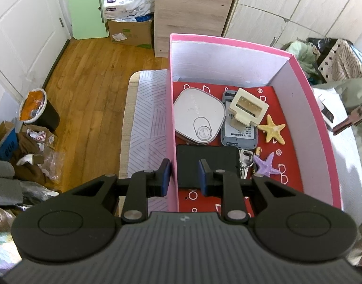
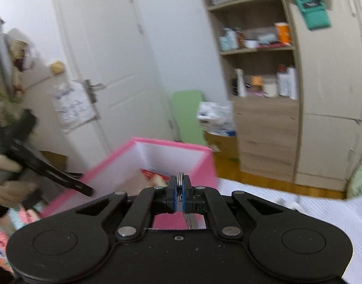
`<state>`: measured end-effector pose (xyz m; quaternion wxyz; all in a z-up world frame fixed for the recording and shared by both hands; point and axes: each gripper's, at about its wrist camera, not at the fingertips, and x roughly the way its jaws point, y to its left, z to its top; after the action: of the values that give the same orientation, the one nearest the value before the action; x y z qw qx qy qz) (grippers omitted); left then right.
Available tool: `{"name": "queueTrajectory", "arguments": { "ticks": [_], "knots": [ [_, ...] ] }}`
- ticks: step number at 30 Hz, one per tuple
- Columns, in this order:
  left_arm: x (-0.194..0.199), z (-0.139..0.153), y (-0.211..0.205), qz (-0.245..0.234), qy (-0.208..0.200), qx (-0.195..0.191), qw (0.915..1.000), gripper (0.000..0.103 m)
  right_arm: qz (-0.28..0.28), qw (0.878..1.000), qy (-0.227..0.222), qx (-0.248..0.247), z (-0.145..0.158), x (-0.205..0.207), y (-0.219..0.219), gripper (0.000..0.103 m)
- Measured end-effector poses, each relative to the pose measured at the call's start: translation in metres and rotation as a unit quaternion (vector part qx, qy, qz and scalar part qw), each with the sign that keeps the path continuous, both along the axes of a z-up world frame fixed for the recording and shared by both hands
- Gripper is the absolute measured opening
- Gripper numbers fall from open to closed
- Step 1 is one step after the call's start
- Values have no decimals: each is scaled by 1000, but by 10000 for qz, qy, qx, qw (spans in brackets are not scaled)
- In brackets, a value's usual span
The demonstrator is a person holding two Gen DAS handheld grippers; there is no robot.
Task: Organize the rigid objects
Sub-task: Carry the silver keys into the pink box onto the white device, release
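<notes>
A pink box (image 1: 228, 41) with a red floor holds a white rounded device (image 1: 198, 116), a grey router (image 1: 239, 135), a cream frame (image 1: 248, 107), a yellow starfish (image 1: 272, 127), a purple starfish (image 1: 266, 165), a bunch of keys (image 1: 246, 163) and a black slab (image 1: 205, 158). My left gripper (image 1: 184, 177) straddles the box's left wall. Its left pad lies against the wall and a gap shows at the right pad. My right gripper (image 2: 180, 194) is raised beside the pink box (image 2: 171, 143) and is shut on a metal key ring (image 2: 180, 182), with flat metal hanging below it.
The box rests on a bed with a striped sheet (image 1: 147, 108). A wooden floor with a bin (image 1: 38, 111) and clutter lies to the left. A wooden cabinet (image 1: 190, 11) and wardrobes stand behind. A hand (image 2: 10, 189) holds the left gripper near the door (image 2: 105, 59).
</notes>
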<state>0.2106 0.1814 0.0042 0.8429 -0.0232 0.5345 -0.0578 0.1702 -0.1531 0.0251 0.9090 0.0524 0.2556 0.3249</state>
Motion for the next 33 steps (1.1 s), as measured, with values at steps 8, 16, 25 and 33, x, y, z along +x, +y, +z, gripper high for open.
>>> {"name": "queueTrajectory", "arguments": {
  "ticks": [8, 16, 25, 33],
  "knots": [
    [-4, -1, -16, -399, -69, 613, 9973, 19, 990, 9923, 721, 192, 13, 6, 56, 5],
    [-13, -5, -17, -646, -38, 887, 9940, 12, 1486, 9748, 1648, 233, -24, 29, 112, 5],
    [-16, -6, -16, -679, -48, 900, 9936, 12, 1279, 9688, 2099, -329, -50, 72, 158, 5],
    [-16, -6, -16, -670, -60, 866, 9940, 12, 940, 9746, 1941, -604, -48, 93, 174, 13]
  ]
}}
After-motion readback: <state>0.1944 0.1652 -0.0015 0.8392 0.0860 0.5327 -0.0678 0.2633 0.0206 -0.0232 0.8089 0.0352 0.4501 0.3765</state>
